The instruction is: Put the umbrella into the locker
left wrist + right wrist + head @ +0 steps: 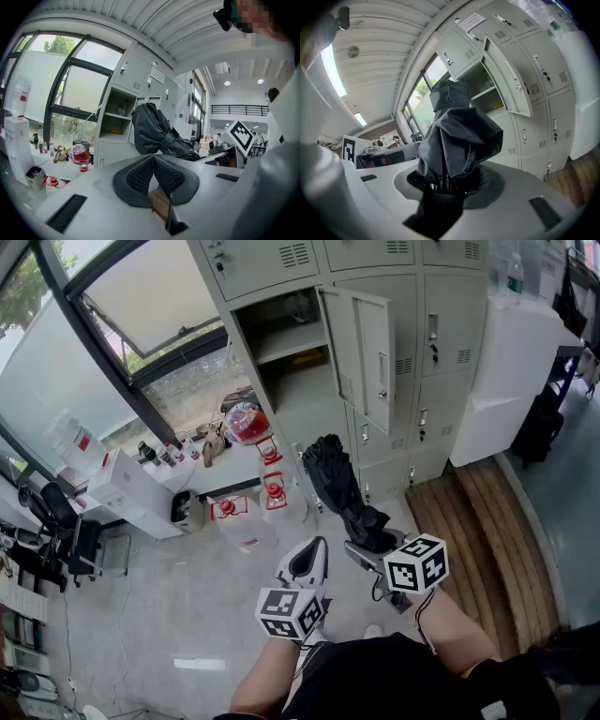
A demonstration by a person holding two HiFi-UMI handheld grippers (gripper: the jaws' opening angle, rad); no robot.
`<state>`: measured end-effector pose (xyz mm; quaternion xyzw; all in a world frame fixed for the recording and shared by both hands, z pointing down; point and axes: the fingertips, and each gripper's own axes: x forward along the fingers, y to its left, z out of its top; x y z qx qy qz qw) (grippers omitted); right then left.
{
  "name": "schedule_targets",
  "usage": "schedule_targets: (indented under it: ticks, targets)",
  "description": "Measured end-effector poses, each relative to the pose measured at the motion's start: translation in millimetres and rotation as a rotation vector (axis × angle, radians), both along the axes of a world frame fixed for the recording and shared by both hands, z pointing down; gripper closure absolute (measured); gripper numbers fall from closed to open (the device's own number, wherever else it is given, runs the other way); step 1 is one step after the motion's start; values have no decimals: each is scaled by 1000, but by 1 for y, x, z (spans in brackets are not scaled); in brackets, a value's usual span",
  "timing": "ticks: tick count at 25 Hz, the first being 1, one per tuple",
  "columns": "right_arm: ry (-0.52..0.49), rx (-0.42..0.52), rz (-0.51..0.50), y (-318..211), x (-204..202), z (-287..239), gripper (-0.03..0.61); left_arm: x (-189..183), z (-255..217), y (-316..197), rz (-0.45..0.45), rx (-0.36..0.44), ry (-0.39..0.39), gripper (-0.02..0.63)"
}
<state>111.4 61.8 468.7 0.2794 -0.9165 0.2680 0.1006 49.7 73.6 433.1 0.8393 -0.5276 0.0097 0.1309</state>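
So, holding the folded black umbrella [336,486] in the right gripper [447,182], pads clamped on the bunched fabric and ribs near its lower end. Sticking up and forward out of the jaws, with loose canopy flopping around the top. Aimed roughly at the grey locker [309,409] but well short of it, so not inside yet.

Carrying nothing in the left gripper [153,158]: fingers pressed together at the tips, with just a wedge of gap further back. Hovering just beside the right gripper, on its left in the head view, and not touching the umbrella.

Locker-wise, seeing one compartment open, with its door [367,354] swung out to the right and a shelf [292,339] across the upper part. Also spotting something small and yellow [309,357] just below that shelf, too small to tell what. Seeing all the other doors around it shut.

Left of the locker, by the big window [94,352], spotting a white box-shaped unit [131,491], a red and clear globe thing [248,423] and a few red-capped bits [274,491] down on the floor. Over on the right, seeing a tall white cabinet [511,371] with a bottle [515,276] on top, plus a wooden platform [483,521] on the floor in front of the right-hand lockers. Pale grey floor [169,606] everywhere else.
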Motion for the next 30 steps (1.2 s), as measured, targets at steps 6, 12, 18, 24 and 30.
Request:
schedule_targets:
  ticks: [6, 12, 18, 24, 30]
  targets:
    - [-6, -8, 5, 1, 0, 0, 350, 1, -1, 3, 2, 3, -2, 598]
    - [-2, -14, 4, 1, 2, 0, 350, 2, -2, 4, 1, 2, -7, 598]
    - [0, -27, 5, 1, 5, 4, 350, 4, -3, 4, -1, 9, -6, 598]
    - [-5, -37, 3, -2, 8, 6, 350, 5, -2, 3, -8, 14, -10, 598]
    - [-5, -33, -4, -7, 11, 3, 350, 9, -6, -1, -15, 24, -12, 598]
